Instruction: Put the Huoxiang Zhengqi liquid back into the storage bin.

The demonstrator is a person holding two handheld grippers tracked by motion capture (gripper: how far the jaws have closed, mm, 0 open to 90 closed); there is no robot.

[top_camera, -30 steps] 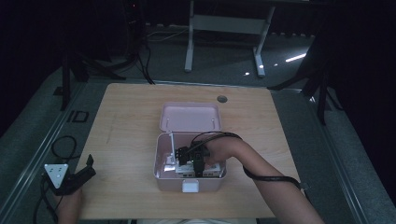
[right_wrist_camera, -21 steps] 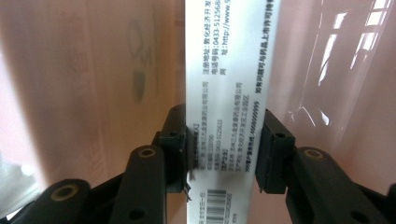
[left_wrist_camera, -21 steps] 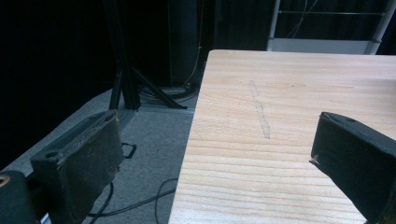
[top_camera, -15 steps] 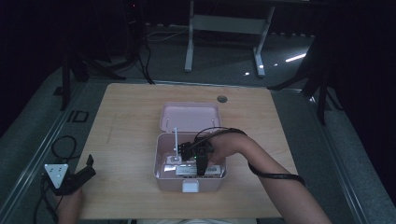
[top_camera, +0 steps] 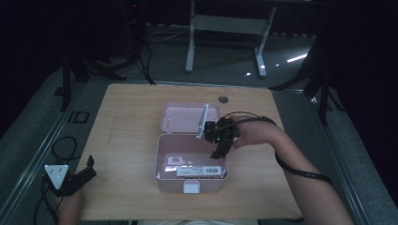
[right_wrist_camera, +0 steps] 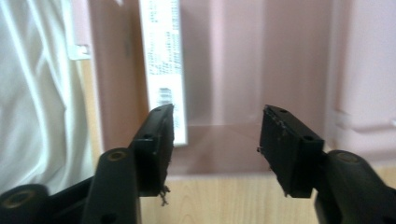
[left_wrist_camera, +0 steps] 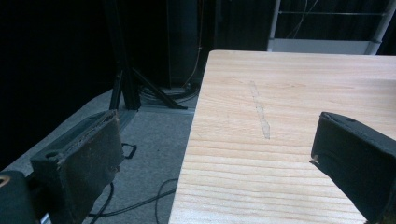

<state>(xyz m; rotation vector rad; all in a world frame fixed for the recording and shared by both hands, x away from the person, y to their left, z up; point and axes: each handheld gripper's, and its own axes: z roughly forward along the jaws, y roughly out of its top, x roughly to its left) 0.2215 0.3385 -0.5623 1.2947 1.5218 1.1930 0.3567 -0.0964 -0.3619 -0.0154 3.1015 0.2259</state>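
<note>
In the high view, the right gripper (top_camera: 219, 151) hovers at centre frame over the right rim of the open pink box (top_camera: 162, 159), its lid (top_camera: 180, 117) lying flat behind. The right gripper view shows what that angle hides: its jaws, just opening, hold nothing, and a white packet (right_wrist_camera: 161, 56) lies in the box at upper left. The left gripper (top_camera: 84, 174), lower left, stands open and empty at the table (top_camera: 131, 108) edge.
</note>
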